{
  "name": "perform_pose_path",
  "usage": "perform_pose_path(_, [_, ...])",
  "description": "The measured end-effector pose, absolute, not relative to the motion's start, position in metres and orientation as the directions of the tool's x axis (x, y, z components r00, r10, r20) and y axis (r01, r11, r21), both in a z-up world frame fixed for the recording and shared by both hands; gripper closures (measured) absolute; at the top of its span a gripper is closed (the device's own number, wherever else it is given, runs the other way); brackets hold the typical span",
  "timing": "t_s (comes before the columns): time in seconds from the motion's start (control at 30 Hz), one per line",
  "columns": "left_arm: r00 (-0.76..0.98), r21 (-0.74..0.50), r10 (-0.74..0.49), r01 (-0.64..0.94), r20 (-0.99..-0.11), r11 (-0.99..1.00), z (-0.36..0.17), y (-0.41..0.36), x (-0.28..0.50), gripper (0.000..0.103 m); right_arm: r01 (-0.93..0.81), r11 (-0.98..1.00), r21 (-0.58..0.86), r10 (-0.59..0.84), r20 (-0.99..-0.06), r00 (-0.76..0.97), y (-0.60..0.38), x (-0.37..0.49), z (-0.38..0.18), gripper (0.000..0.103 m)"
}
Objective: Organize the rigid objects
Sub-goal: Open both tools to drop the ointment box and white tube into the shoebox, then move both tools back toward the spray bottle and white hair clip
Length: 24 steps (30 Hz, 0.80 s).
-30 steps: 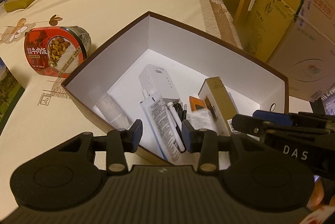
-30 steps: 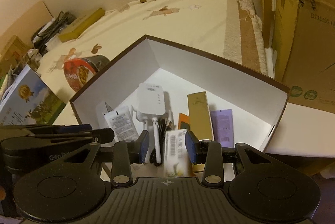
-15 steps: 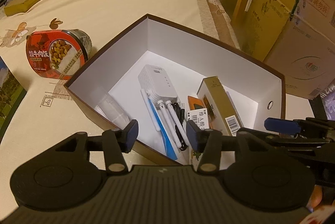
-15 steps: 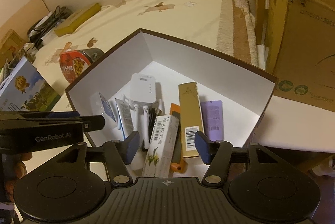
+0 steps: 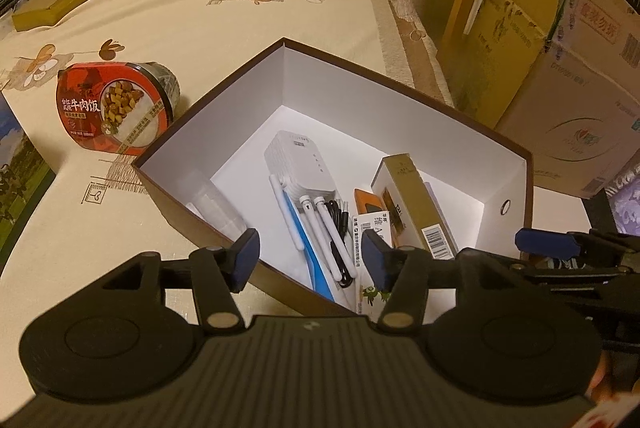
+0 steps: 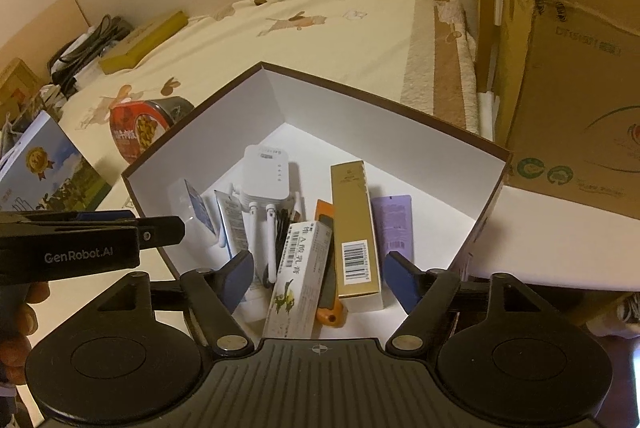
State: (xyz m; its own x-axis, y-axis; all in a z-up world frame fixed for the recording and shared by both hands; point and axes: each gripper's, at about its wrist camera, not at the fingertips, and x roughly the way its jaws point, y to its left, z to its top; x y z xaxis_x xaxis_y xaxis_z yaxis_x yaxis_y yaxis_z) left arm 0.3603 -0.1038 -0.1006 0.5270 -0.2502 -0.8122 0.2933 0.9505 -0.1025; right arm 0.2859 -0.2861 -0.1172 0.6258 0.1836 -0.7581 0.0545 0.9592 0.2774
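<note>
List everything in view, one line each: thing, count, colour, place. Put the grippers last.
storage box: 1, brown outside, white inside, on the table
router: 1, white, in the box
gold carton: 1, gold, in the box
ointment carton: 1, white-green, in the box
utility knife: 1, orange, in the box
purple tube: 1, purple, in the box
white tube: 1, white, in the box
rice bowl: 1, red, left of the box
cardboard boxes: several, brown, right
left gripper: 1, black, open
right gripper: 1, black, open
</note>
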Motion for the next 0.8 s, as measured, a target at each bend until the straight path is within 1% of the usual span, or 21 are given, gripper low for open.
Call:
perform_pose_path(0.4, [0.548,-0.118,-0.254,0.271,-0.797,0.955,-0.091,-0.087,0.342,0.051,0.034,0.963,0.266,0.182,-0.742,0.646,-0.281,0.271,-0.107,0.032])
perform_pose_path(0.8, [0.555,-0.144,-0.259,0.244,-0.791,0.959,-0.083,-0.061,0.304,0.051,-0.018,0.965,0.26,0.21,-0.735,0.645,-0.266,0.249,-0.098,0.032])
